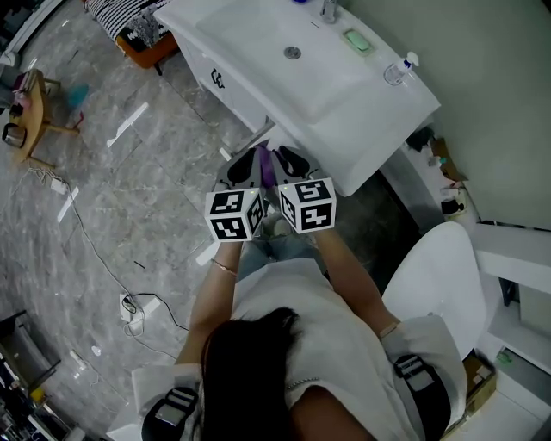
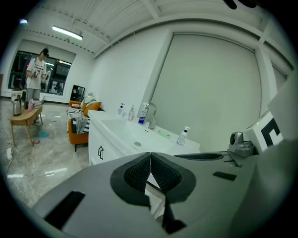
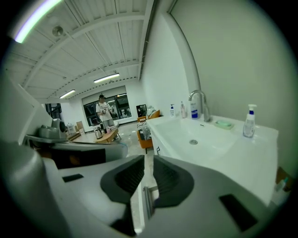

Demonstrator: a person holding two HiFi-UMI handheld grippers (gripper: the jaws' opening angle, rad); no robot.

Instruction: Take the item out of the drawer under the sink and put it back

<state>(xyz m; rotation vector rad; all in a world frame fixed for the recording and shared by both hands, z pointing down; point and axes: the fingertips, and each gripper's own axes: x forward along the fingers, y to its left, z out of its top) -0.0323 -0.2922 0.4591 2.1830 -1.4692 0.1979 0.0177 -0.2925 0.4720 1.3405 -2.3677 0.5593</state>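
Beyond the right gripper [image 1: 291, 160], a clear spray bottle [image 1: 398, 71] and a green soap dish [image 1: 357, 40] sit near a faucet [image 1: 328, 10]. Far left of the left gripper [image 1: 248, 165] stands a wooden side table [image 1: 36, 103]. Farther ahead is an orange chair [image 1: 148, 50], perhaps draped with striped cloth [image 1: 120, 13].

The grey floor [image 1: 129, 198] left of the sink cabinet [image 1: 362, 129] lies open for passing; the cabinet's near corner stands directly ahead; the white toilet [image 1: 430, 276] blocks the right side; a spray bottle [image 1: 398, 72] occupies the counter's far edge.
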